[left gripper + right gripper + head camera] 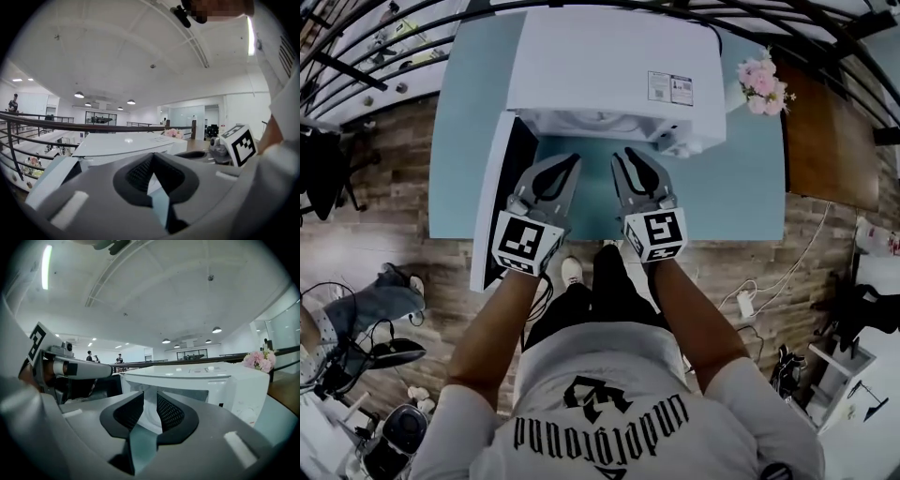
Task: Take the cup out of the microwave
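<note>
- While hovering before the open microwave (609, 56), holding nothing.
- Left gripper (572, 161) fingers together; right gripper (628, 156) fingers narrowly apart.
- Cup unseen, probably inside; yet to reach, grip, withdraw.

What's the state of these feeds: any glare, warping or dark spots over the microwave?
Head view: even light, edges bowed by the fisheye, microwave top bright but readable. Left gripper view: round black vignette, ceiling strip light glaring. Right gripper view: same vignette, microwave front evenly lit beyond the right claw.
</note>
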The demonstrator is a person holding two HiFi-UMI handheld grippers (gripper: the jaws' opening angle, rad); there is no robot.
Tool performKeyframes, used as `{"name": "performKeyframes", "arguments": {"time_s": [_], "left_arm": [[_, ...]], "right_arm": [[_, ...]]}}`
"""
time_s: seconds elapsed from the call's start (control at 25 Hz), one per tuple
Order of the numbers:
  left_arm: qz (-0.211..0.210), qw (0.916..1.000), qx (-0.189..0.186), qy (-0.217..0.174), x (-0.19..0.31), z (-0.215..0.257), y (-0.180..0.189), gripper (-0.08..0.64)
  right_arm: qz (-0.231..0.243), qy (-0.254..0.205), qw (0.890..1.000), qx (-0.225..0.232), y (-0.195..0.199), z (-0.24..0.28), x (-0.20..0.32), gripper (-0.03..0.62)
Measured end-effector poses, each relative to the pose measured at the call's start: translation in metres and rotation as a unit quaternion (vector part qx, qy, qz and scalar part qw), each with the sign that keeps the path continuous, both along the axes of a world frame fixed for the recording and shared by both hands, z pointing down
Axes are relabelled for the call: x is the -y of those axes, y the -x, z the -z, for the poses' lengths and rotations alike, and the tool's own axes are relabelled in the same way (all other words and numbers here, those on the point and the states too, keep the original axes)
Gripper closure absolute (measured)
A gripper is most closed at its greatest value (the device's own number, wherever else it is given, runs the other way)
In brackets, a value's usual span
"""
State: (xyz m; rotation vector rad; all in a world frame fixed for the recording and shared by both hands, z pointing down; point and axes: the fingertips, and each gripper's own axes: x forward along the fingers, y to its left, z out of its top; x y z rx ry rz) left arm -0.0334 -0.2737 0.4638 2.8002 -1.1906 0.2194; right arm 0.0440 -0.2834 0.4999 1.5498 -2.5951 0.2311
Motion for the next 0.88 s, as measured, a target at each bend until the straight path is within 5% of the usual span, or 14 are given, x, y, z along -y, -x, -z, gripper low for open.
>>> {"name": "performKeyframes", "arguments": {"time_s": [0.88], "left_arm": [[0.018,0.9994,0.009,0.028,0.072,-0.098,-0.011,0.511]], "right_arm": [[-0.058,0.026,0.998,-0.011,0.006,-0.104,0.110,0.491]]}}
